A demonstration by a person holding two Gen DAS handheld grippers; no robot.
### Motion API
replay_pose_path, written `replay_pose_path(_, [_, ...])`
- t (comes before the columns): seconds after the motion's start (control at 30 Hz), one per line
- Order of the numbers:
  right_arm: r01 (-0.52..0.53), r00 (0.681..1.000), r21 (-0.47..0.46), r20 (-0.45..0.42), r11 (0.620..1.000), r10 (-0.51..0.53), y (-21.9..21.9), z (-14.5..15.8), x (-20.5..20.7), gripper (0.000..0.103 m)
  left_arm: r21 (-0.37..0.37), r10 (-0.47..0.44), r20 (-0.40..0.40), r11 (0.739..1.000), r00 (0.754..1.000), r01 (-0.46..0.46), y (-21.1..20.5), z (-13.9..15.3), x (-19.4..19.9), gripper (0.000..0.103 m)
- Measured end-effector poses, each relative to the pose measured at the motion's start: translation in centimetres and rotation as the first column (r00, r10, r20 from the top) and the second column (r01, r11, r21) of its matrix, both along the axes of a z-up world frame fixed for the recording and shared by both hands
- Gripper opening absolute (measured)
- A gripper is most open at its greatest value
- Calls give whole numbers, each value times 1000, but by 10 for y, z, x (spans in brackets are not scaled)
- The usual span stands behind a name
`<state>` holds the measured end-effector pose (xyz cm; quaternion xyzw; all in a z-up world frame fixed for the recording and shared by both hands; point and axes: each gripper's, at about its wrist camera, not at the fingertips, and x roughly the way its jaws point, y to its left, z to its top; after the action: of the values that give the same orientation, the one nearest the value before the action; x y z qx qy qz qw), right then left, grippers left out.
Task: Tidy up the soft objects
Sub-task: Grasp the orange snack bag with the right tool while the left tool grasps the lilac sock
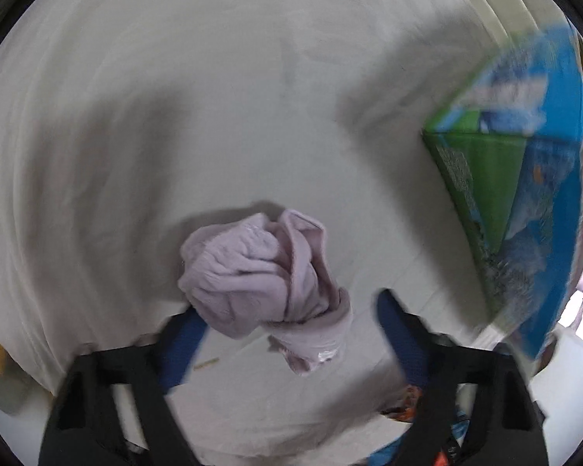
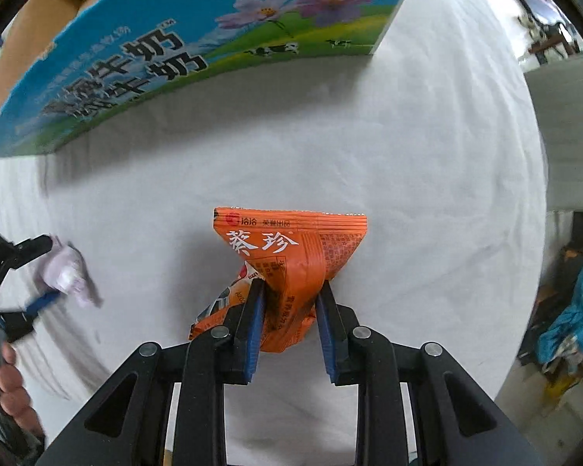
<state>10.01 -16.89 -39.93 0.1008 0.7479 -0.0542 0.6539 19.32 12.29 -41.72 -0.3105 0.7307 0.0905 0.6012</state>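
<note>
The left gripper (image 1: 287,310) is spread wide, its left finger touching a crumpled lilac cloth (image 1: 260,279) that lies on the white-covered counter (image 1: 175,116). To the right stands a blue-and-green milk carton (image 1: 524,178), blurred in this view. The right gripper (image 2: 289,291) is clamped on an orange snack packet (image 2: 291,256), pinching its middle so it bunches, above the sheet and in front of the carton.
</note>
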Motion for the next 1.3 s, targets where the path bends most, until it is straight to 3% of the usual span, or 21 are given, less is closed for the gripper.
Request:
replay_pose_path(0.1, [-36, 999, -7, -4, 999, 36, -2, -5, -3, 28, 133, -213, 15, 969, 977, 209, -29, 3, 15, 59])
replay_pose_path(0.2, [-68, 997, -1, -23, 998, 68, 6, -13, 0, 29, 267, -421, 21, 877, 907, 400, -64, 11, 24, 53])
replay_pose_path(0.3, [-95, 995, 5, -40, 995, 96, 14, -16, 4, 34, 368, -584, 0, 755, 811, 543, -98, 12, 23, 51])
replay_pose_path(0.37, [-96, 994, -5, -43, 995, 95, -3, -17, 13, 38, 414, -637, -15, 698, 771, 585, -110, 10, 21, 51])
replay_pose_path(0.43, [-90, 996, -18, -31, 996, 89, -5, -15, 15, 42, 437, -653, -28, 673, 757, 597, -115, 6, 20, 51])
replay_pose_path(0.5, [-84, 996, -26, -15, 996, 83, -6, -10, 17, 50, 436, -651, -39, 672, 758, 599, -117, 1, 22, 51])
replay_pose_path(0.57, [-74, 997, -29, -3, 997, 74, -8, -7, 18, 61, 426, -639, -35, 686, 768, 590, -115, -4, 25, 52])
replay_pose_path(0.67, [-43, 999, -28, -10, 999, 43, -13, -8, 20, 63, 399, -612, -31, 717, 790, 572, -108, -9, 28, 53])
replay_pose_path(0.77, [19, 998, 43, -56, 999, -17, -22, -22, 19, 63, 365, -584, -40, 747, 811, 556, -89, -14, 25, 53])
replay_pose_path(0.83, [52, 996, 73, -80, 996, -46, -24, -30, 17, 63, 311, -550, -45, 786, 834, 535, -80, -20, 25, 60])
replay_pose_path(0.9, [80, 993, 105, -97, 991, -70, -24, -38, 16, 63, 212, -495, -5, 848, 869, 485, -73, -28, 24, 73])
replay_pose_path(0.93, [89, 992, 115, -102, 989, -78, -24, -40, 16, 63, 199, -481, -4, 859, 877, 472, -71, -31, 24, 74])
replay_pose_path(1.07, [128, 987, 142, -120, 982, -111, -22, -53, 19, 63, 242, -498, 21, 844, 867, 478, -70, -30, 21, 74])
replay_pose_path(1.13, [134, 986, 146, -118, 980, -117, -20, -57, 21, 63, 259, -484, 33, 849, 874, 461, -74, -29, 14, 66])
replay_pose_path(1.2, [123, 987, 131, -116, 984, -108, -16, -57, 17, 63, 278, -475, 49, 851, 879, 445, -71, -23, 8, 48])
replay_pose_path(1.27, [103, 990, 126, -111, 987, -90, -11, -57, 19, 60, 277, -471, 60, 855, 880, 439, -75, -20, 10, 44])
replay_pose_path(1.3, [90, 992, 104, -102, 990, -80, -8, -55, 19, 49, 272, -467, 66, 859, 882, 434, -74, -20, 8, 44])
